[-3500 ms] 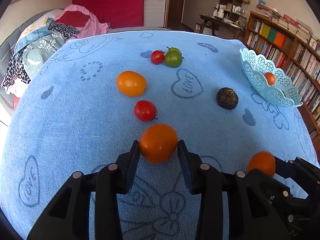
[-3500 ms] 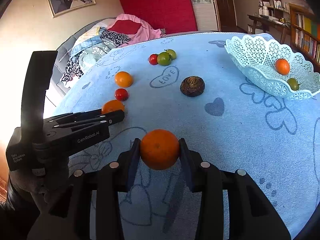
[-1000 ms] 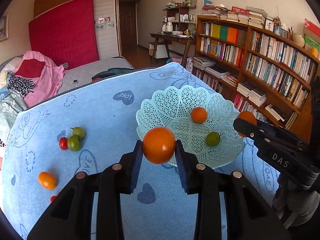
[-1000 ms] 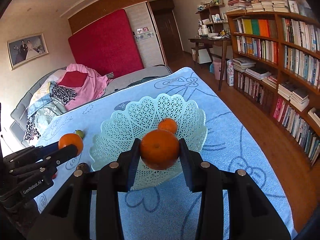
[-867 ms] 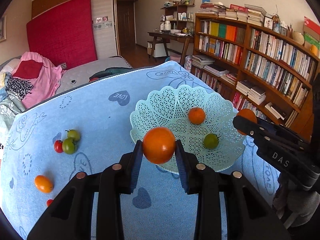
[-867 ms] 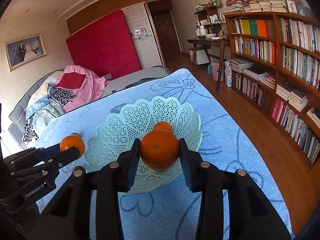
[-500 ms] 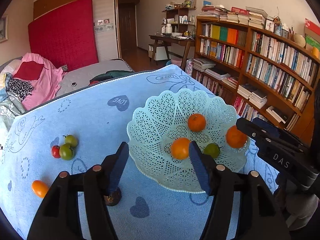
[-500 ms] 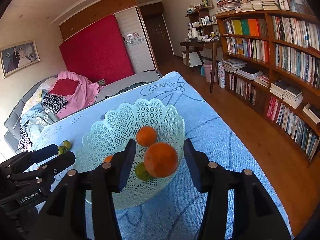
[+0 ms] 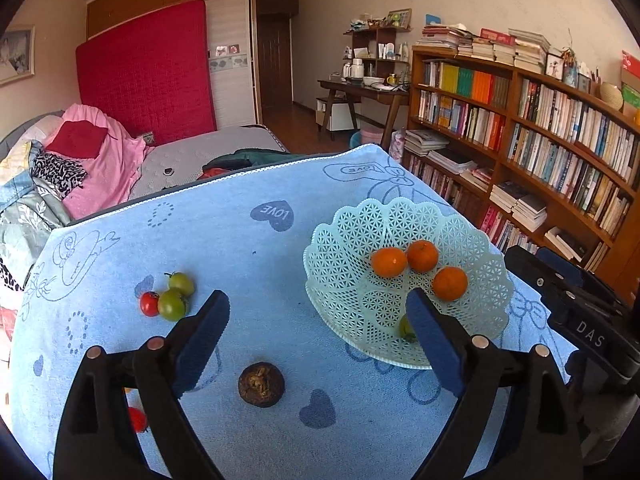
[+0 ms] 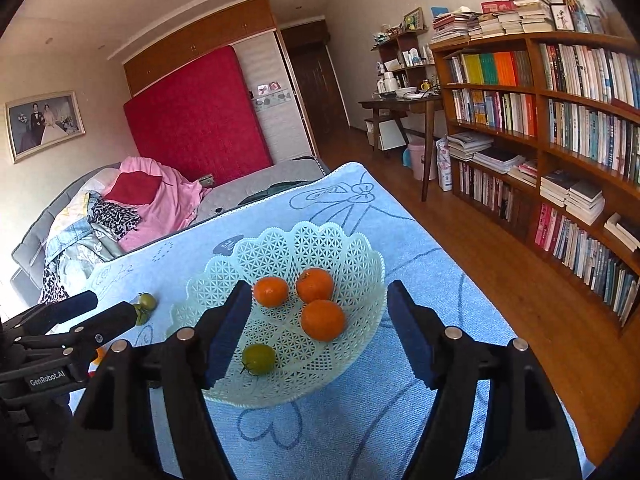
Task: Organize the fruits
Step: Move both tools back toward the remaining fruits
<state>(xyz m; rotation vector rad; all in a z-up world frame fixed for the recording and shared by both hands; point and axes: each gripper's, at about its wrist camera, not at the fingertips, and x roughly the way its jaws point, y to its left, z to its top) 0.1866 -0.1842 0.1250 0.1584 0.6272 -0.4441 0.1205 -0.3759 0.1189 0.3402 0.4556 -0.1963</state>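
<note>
1. Three orange fruits [image 10: 322, 319] lie close together in the mint lattice basket [image 10: 352, 252], which stands on the blue cloth [image 9: 248, 264]; one green tomato [image 10: 259, 358] lies in the basket nearer to the camera.
2. The right gripper [image 10: 318, 322] hangs over the basket — its jaws have just been opening, they stand wide apart and grip nothing.
3. The left gripper [image 9: 316, 334] is spread wide too, its jaws have just been opening; it is empty.
4. Out on the cloth: two green tomatoes [image 9: 173, 305] touching a red one [image 9: 149, 303]; a dark brown fruit [image 9: 261, 384] lies apart from them.
</note>
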